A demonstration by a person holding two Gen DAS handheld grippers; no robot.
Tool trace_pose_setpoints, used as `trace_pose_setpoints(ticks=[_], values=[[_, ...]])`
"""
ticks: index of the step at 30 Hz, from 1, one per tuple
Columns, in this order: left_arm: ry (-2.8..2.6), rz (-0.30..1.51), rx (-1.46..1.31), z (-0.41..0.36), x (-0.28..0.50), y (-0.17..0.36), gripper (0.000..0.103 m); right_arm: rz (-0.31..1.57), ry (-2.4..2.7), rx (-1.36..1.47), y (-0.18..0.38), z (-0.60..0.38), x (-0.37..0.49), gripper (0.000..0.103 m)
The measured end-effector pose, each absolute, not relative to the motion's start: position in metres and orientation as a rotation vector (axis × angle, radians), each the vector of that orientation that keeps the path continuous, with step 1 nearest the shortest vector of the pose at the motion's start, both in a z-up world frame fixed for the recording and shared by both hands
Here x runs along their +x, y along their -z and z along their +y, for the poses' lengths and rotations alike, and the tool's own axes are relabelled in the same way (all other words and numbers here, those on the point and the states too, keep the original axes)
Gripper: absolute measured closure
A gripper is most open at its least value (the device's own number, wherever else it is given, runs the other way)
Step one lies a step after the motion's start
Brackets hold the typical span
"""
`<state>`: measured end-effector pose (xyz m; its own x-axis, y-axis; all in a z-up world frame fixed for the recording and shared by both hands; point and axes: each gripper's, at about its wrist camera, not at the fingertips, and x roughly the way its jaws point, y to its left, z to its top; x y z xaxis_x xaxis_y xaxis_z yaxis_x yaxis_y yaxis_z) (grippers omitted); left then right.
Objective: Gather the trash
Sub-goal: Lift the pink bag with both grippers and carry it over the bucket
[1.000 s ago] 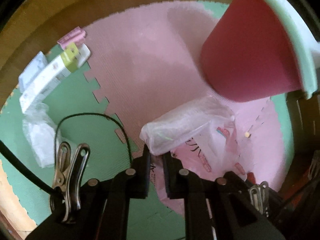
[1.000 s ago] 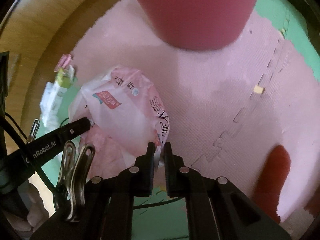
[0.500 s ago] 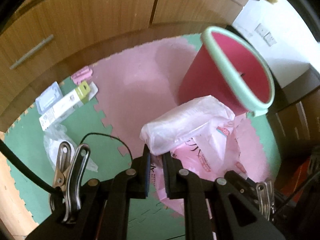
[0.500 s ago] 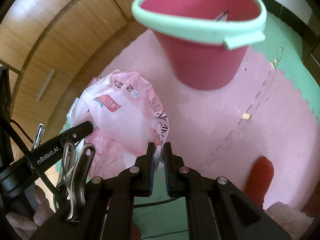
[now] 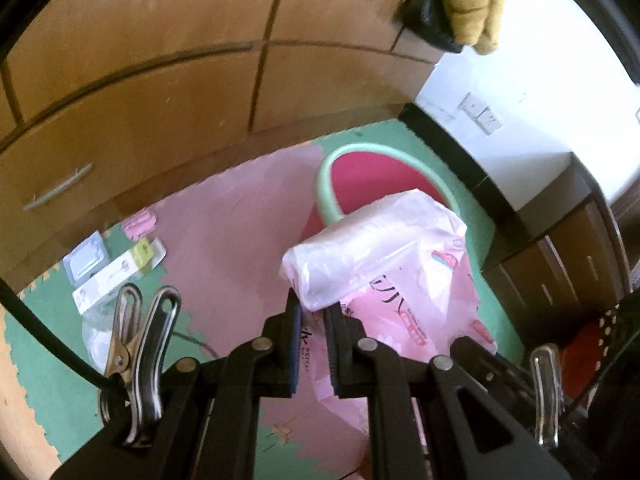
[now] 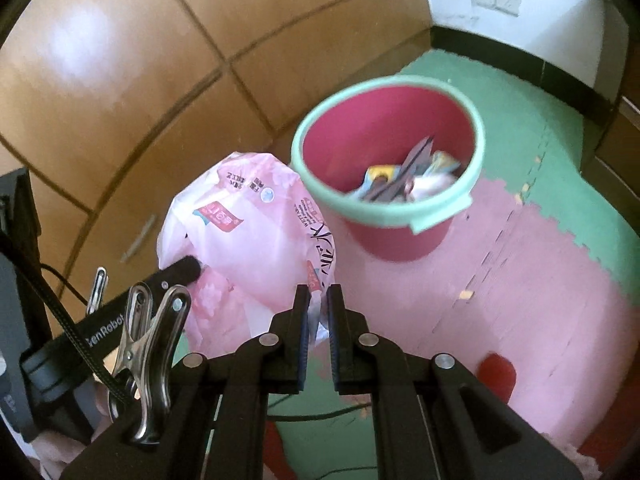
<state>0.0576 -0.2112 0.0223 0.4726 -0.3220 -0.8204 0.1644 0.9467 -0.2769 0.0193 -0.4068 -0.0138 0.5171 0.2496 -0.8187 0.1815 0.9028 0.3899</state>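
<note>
Risk first: you hold the pink plastic wrapper [image 6: 256, 240] by thin film only, left claw [image 5: 312, 316] clenched on one edge, right claw [image 6: 319, 312] clenched on the other. Pull your hands apart and the film may tear or slip from the pads; let go too soon and it drops onto the foam mat [image 6: 540, 280] short of the pink bucket [image 6: 400, 216], which stands ahead of both claws. The wrapper hangs slack between the claws, its long axis running roughly claw to claw, its crumpled bulk bulging toward the bucket.
</note>
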Motion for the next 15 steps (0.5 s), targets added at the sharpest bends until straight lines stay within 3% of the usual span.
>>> trace_pose_setpoints(ticks=[15], values=[[0.389, 0.956, -0.143, -0.279, 0.075, -0.077, 0.092, 0.905, 0.034, 0.544, -0.037, -0.478, 0.031, 0.093]])
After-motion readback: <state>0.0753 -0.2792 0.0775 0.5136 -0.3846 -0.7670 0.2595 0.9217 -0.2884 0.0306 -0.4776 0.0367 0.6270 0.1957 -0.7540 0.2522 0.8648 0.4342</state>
